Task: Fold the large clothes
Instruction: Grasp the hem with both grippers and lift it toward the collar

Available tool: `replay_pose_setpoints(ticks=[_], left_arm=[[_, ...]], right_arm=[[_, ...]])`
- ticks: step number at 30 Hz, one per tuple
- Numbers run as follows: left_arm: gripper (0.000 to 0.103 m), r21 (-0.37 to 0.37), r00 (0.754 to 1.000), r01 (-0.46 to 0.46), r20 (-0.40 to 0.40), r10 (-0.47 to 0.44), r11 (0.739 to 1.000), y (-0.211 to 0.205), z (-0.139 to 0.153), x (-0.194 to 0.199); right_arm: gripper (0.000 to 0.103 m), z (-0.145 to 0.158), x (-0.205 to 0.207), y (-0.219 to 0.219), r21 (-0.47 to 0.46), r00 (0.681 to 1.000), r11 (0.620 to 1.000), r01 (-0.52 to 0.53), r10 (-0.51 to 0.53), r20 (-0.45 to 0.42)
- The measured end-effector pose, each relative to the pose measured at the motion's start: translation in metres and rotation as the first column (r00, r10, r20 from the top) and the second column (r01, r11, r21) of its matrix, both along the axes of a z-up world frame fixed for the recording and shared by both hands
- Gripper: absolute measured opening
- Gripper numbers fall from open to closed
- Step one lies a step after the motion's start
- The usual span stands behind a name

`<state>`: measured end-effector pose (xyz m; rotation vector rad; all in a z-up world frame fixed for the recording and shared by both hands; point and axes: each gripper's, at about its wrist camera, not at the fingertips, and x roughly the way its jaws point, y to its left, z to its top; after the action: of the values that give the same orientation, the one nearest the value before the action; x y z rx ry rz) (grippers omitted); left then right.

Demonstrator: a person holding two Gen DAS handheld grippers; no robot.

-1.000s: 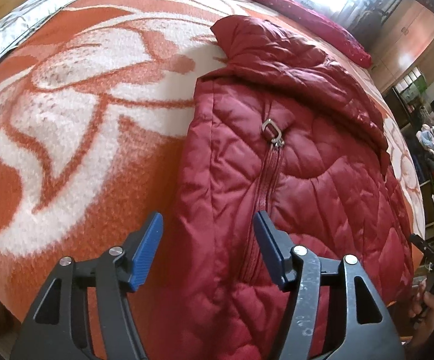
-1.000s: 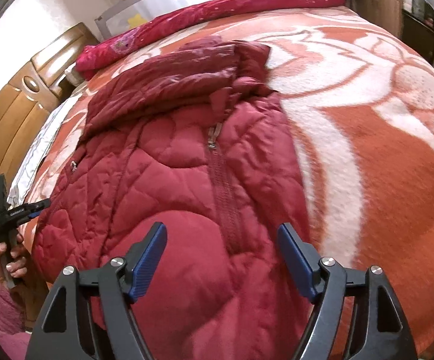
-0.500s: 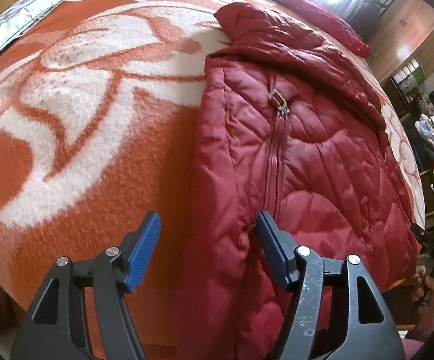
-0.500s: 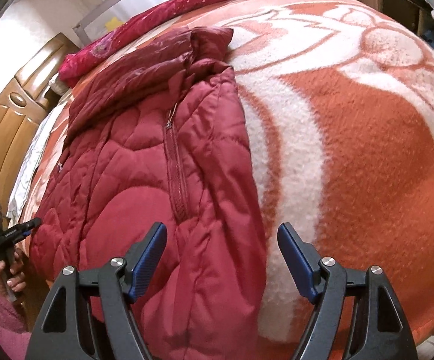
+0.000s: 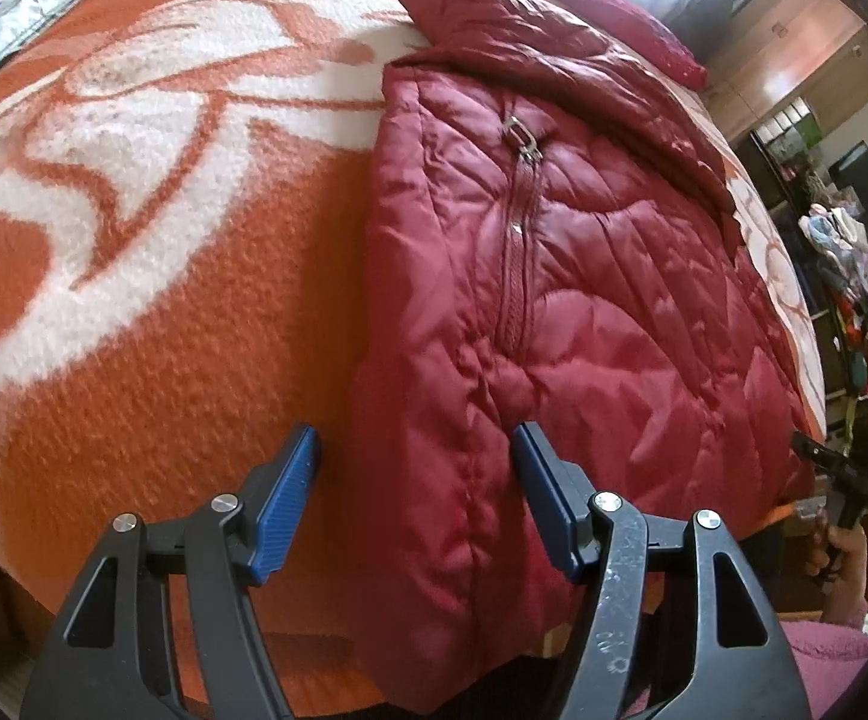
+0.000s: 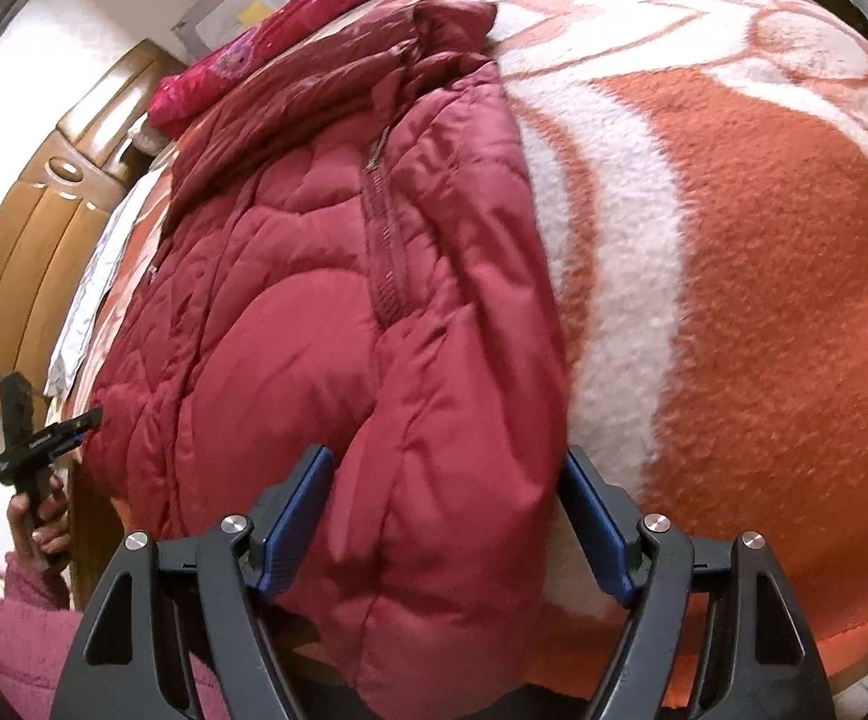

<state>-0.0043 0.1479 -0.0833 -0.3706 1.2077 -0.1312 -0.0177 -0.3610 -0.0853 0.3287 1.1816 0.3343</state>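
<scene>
1. Both my tools have come down and in toward the near hem of the jacket (image 5: 554,276); a second ago that hem sat further from the fingers, now it fills the bottom centre of each view.
2. It lies lengthwise on the orange and white blanket (image 5: 164,300), collar at the top of the frame, hem spilling over the near edge of the bed.
3. My left gripper (image 5: 416,504) stands partly open, empty, straddling one hem corner.
4. My right gripper (image 6: 446,516) is wide open around the other corner; I cannot tell if the pads touch cloth.
5. I judge this the reach before the fold: next, close on both corners and lift the hem toward the collar.
6. My other hand (image 6: 38,516) shows at lower left of the right view.
</scene>
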Motion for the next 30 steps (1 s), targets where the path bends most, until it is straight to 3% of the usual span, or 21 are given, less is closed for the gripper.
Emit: replay_pose_setpoints(ticks=[10, 18, 25, 30], left_arm=[[0.066, -0.06, 0.998, 0.06, -0.022, -0.062, 0.996, -0.021, -0.009, -0.003], [0.07, -0.043, 0.993, 0.112, -0.017, -0.113, 0.993, -0.037, -0.007, -0.002], [0.07, -0.085, 0.99, 0.136, -0.017, -0.138, 0.987, -0.038, -0.011, -0.004], [0.07, -0.106, 0.989, 0.147, -0.008, -0.148, 0.983, -0.038, -0.013, -0.005]], right_arm=[[0.079, -0.008, 0.008, -0.007, 0.116, 1.0, 0.993, 0.013, -0.011, -0.024], [0.079, -0.012, 0.009, -0.012, 0.188, 0.999, 0.982, 0.028, -0.024, -0.024], [0.079, -0.015, 0.02, -0.013, 0.215, 0.999, 0.976, 0.04, -0.034, -0.034], [0.071, -0.012, 0.012, 0.0, 0.168, 0.998, 0.985, -0.05, 0.056, -0.028]])
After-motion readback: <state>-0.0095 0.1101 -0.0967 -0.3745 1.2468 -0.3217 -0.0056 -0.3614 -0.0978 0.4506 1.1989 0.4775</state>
